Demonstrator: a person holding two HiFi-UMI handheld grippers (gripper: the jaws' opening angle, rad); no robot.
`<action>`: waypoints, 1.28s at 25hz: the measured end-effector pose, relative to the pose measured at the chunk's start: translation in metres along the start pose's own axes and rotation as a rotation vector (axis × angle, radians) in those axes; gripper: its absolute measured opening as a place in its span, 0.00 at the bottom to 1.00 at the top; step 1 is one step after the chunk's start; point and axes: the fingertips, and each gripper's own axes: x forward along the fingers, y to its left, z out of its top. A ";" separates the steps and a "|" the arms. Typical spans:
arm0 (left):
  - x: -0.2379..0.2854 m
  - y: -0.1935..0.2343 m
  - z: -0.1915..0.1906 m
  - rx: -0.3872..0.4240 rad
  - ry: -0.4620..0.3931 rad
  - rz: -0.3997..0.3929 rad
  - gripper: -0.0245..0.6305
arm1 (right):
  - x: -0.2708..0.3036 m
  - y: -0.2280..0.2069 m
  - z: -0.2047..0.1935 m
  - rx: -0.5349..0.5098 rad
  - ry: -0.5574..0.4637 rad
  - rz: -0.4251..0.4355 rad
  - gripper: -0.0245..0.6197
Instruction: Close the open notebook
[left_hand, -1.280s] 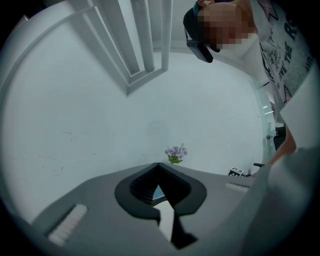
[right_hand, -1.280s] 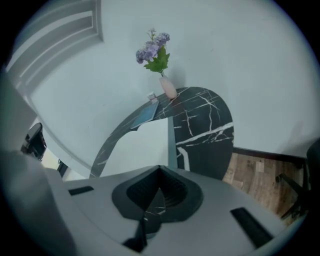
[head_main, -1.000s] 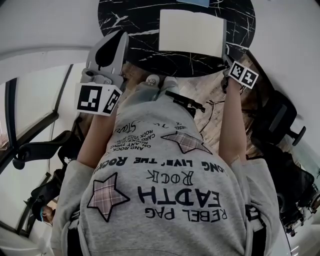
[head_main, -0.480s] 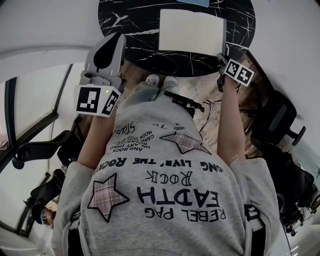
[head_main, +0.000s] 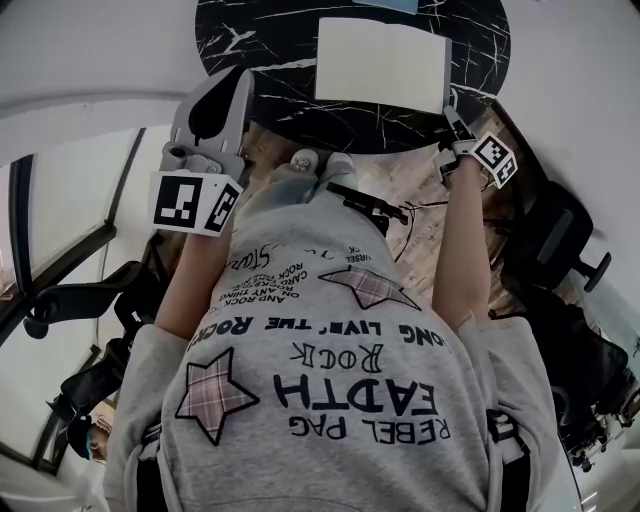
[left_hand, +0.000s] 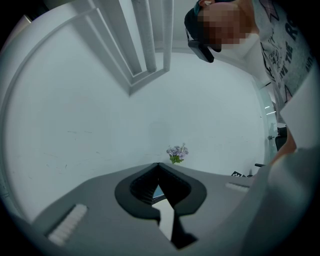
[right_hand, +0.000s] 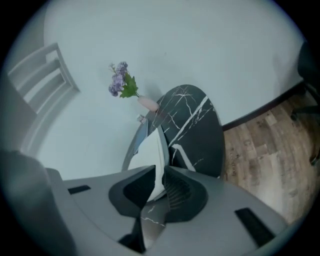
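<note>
The right claw (right_hand: 159, 167) has just been closing; its jaws stand narrow, pinching the near corner of the notebook (head_main: 381, 64), which lies open ahead of it on the table (head_main: 250, 60); the left claw (left_hand: 158, 165), off to its left, is closed and empty

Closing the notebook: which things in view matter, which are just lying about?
In the job: open notebook; right gripper, its fingers have just closed on the notebook's edge; black table under it.
Lying about: flowers; office chair; left gripper, shut, empty.
</note>
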 end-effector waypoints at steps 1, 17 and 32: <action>0.000 -0.001 0.000 0.001 0.000 0.000 0.05 | -0.001 0.001 0.001 0.032 -0.012 0.030 0.13; -0.001 -0.001 -0.001 0.003 0.005 0.009 0.05 | 0.005 -0.020 -0.013 -0.207 0.158 -0.153 0.06; 0.003 0.000 0.002 -0.010 -0.018 0.000 0.05 | -0.018 0.073 -0.001 -0.324 0.111 0.049 0.06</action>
